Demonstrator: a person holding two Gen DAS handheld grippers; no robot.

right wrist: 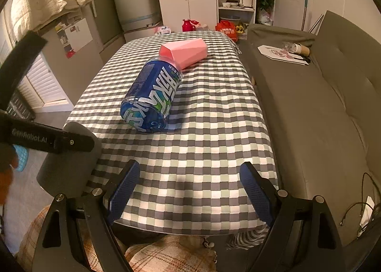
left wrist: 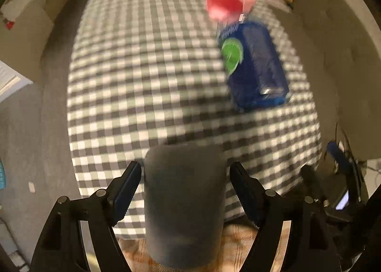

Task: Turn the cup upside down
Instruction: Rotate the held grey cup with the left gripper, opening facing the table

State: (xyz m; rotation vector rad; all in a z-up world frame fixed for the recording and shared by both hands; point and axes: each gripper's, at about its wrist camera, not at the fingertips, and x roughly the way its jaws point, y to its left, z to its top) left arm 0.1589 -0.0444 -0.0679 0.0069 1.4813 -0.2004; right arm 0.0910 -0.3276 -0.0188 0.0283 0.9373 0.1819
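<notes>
1. The grey cup (left wrist: 183,205) sits between the fingers of the left gripper (left wrist: 185,191) at the near edge of the checked surface (left wrist: 142,81). The left view is motion-blurred, so the cup's outline is soft.
2. The left gripper's jaws stand spread, with a gap showing on each side of the cup; neither pad (left wrist: 123,193) clearly touches it. In the right view the cup (right wrist: 69,160) appears behind a black gripper finger (right wrist: 52,139) that crosses its upper part.
3. Which end of the cup is up cannot be told; the top edge looks rounded and no opening shows.
4. The right gripper (right wrist: 188,191) is spread too, holding nothing, hovering over the near part of the surface.
5. The step in hand looks like either taking hold of the cup or letting it go. If taking hold: centre the cup between the pads, close on its mid-height, and squeeze firmly enough that the smooth wall will not slip during the turn.
6. Lift it off the surface before rotating, then roll the wrist a half turn and set it down flat.
7. Keep away from the blue bottle (right wrist: 152,95) and pink box (right wrist: 184,51) lying further back.
</notes>
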